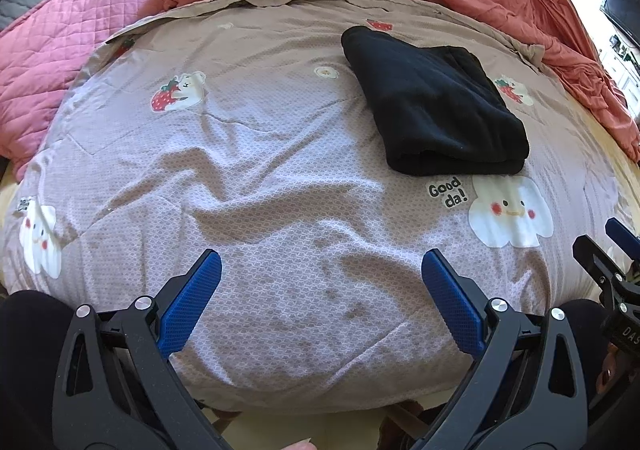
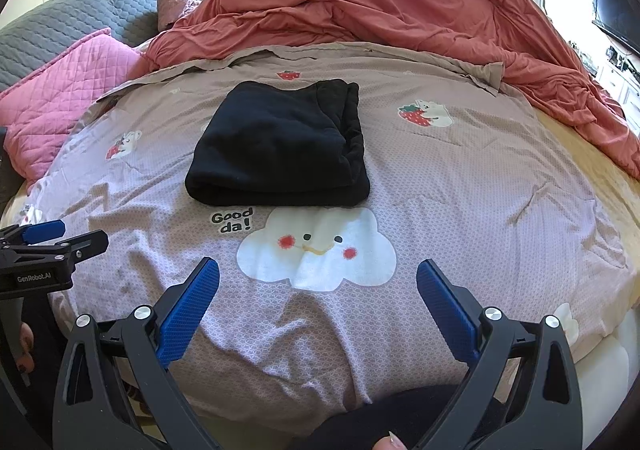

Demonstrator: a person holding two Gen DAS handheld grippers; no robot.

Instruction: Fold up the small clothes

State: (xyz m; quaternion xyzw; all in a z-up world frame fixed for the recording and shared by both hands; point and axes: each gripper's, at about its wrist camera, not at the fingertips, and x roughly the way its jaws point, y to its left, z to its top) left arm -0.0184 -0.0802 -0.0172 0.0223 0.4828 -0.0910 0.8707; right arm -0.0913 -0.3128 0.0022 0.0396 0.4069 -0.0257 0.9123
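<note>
One black folded garment (image 2: 280,142) lies on a bed, resting on a mauve printed quilt (image 2: 460,186) just beyond the words "Good da!" (image 2: 232,221) and a white smiling cloud print (image 2: 316,250). It sits in a neat, thick rectangle, folded edge toward the cameras, apart from both tools. In the left wrist view the same garment (image 1: 436,106) appears up and to the right, with the cloud (image 1: 510,212) below it.

Two hand-held grippers hover over the near edge of the quilt. The left gripper (image 1: 322,282) has its two blue-padded fingers (image 1: 192,302) spread wide, nothing between them. The right gripper (image 2: 318,290) is likewise spread wide and empty, its blue pads (image 2: 448,310) flanking the lower edge of the cloud print. Each tool shows at the margin of the other's view: the right one (image 1: 616,250) at the far right edge, the left one (image 2: 44,246) at the far left edge.

Three strawberry-and-bear prints can be counted in the right wrist view, one of them (image 2: 426,113) to the right of the garment. Behind the quilt lie one bunched terracotta duvet (image 2: 400,14), one pink quilted pillow (image 2: 68,90) and one grey quilted pillow (image 2: 80,14). One dark screen (image 2: 616,14) stands at the far right.
</note>
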